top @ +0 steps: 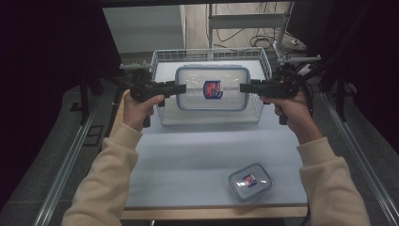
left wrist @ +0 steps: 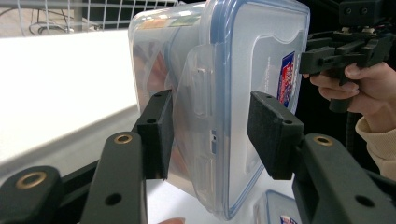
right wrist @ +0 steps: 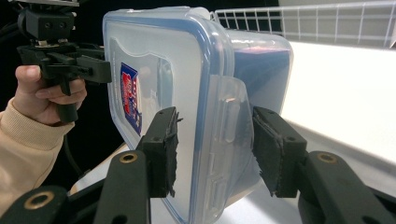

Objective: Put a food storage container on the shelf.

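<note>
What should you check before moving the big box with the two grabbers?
1. Left hand-held gripper around the big box's side latch: ok, a pad on each side, though a gap shows at one pad.
2. Right hand-held gripper around the opposite latch: ok, but firm contact cannot be told.
3. Lid seated all round: ok on the edges in view; the rest cannot tell.
4. Box level between the two hands: ok in the high view.
5. Box over the wire basket: ok; whether it rests on the bottom cannot be told.
6. Small box out of the way, near the table's front edge: ok.

clear box (top: 212,88) w/ blue rim, red-blue label (top: 212,89), maybe
</note>
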### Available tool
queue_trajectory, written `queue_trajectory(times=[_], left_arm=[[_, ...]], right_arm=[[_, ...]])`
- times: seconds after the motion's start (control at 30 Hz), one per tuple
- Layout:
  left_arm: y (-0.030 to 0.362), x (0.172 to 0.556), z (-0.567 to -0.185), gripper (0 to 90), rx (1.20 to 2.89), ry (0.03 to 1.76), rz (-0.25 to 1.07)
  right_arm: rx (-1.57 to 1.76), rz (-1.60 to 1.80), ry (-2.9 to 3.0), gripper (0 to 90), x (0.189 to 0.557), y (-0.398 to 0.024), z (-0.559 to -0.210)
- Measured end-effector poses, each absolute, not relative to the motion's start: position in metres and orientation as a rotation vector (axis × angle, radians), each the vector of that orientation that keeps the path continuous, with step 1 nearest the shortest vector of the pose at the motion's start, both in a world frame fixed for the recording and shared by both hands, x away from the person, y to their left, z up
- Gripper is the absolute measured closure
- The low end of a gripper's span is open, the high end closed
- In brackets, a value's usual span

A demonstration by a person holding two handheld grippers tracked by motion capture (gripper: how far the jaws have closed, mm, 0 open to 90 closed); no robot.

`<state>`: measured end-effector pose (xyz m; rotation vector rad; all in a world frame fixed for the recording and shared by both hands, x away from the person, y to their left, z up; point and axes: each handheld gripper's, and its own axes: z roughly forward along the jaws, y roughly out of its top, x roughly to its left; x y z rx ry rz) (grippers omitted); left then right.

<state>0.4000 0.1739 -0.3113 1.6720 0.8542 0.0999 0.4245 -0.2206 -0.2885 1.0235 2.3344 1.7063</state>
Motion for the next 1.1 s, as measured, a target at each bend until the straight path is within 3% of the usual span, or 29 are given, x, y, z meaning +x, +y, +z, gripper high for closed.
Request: queue_trajectory(times=[0.43,1.1], left_arm=[[0.173,0.437,-0.291,52.1,1.671,0.855,0.094],[0.181,0.481,-0.306,51.9,1.689,0.914,0.047]], right_arm=[[1.052,1.695,2.333,51.9,0.458,-0.221,-0.265],[1.148,1.688,2.359,51.2,0.509,-0.213,-0.279]])
